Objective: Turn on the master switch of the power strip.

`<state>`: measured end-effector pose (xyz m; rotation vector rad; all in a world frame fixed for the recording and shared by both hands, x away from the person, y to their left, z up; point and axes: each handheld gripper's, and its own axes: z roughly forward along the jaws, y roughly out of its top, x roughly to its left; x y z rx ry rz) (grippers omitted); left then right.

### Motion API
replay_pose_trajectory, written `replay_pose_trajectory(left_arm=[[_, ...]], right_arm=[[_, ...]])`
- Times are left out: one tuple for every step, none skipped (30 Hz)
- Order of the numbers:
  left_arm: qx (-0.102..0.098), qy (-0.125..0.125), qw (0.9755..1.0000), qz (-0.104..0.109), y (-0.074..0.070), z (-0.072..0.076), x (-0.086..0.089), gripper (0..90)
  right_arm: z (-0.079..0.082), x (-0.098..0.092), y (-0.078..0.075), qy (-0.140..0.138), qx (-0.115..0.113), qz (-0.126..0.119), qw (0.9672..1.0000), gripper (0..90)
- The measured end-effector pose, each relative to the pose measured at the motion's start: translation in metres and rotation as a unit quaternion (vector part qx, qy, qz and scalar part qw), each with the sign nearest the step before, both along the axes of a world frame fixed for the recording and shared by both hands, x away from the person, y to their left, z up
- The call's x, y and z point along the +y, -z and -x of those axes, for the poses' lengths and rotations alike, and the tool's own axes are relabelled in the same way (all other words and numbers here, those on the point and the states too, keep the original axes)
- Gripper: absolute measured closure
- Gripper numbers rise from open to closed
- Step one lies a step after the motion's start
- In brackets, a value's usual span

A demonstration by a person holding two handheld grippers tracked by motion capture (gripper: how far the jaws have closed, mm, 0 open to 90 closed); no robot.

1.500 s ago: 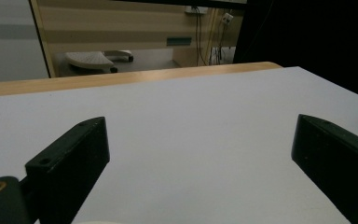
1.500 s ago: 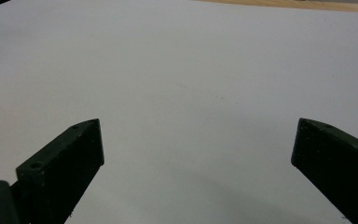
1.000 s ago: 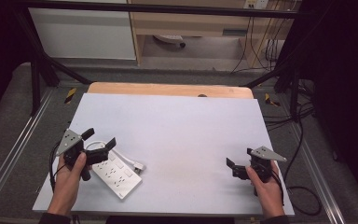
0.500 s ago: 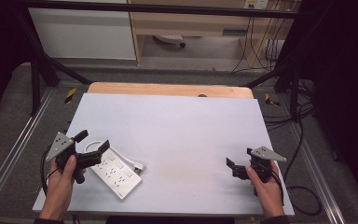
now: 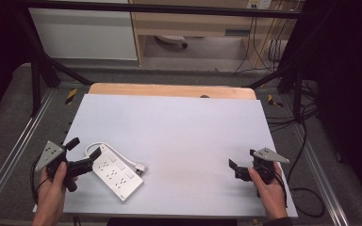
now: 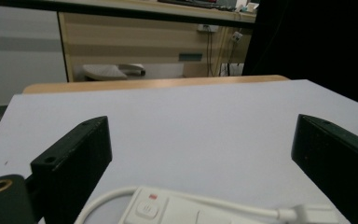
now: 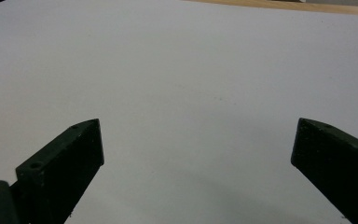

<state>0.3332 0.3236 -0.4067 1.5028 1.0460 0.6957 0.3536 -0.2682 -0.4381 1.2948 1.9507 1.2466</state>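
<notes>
one power strip (image 5: 114, 172) on the table (image 5: 184, 127), and it's the single white thing lying there. one cord (image 5: 122, 157) runs along it, ending in one plug (image 5: 140, 169). from the left tool's camera, one switch button (image 6: 146, 209) on the strip's end with one small red mark above it. the outlet faces on top are too small to count surely from above. two tools in play: the left tool (image 5: 82, 153) and the right tool (image 5: 241, 163), each with two black jaws spread apart. two hands, one per tool. two grey three-cornered plates, one on each.
</notes>
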Motion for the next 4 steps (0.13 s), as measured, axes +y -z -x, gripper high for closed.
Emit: replay_pose_trajectory(left_arm=[[0.007,-0.004,1.0,-0.003,0.0049,0.0007,0.0034,5.4],[0.019,-0.006,0.9997,-0.012,0.009,0.0009,0.0065,5.6],[0.029,-0.008,0.9993,-0.02,0.0117,0.0011,0.0083,5.8],[0.031,-0.011,0.9991,-0.027,0.013,0.0013,0.0096,6.2]], right_arm=[[-0.0003,0.0001,0.0004,0.002,0.0,0.001,1.0,2.6],[-0.001,0.0002,0.001,0.003,0.002,0.003,1.0,2.4],[-0.0026,0.0002,0.0025,0.006,0.004,0.009,0.9999,2.6],[-0.0046,0.0006,0.0045,0.012,0.013,0.016,0.9997,2.5]])
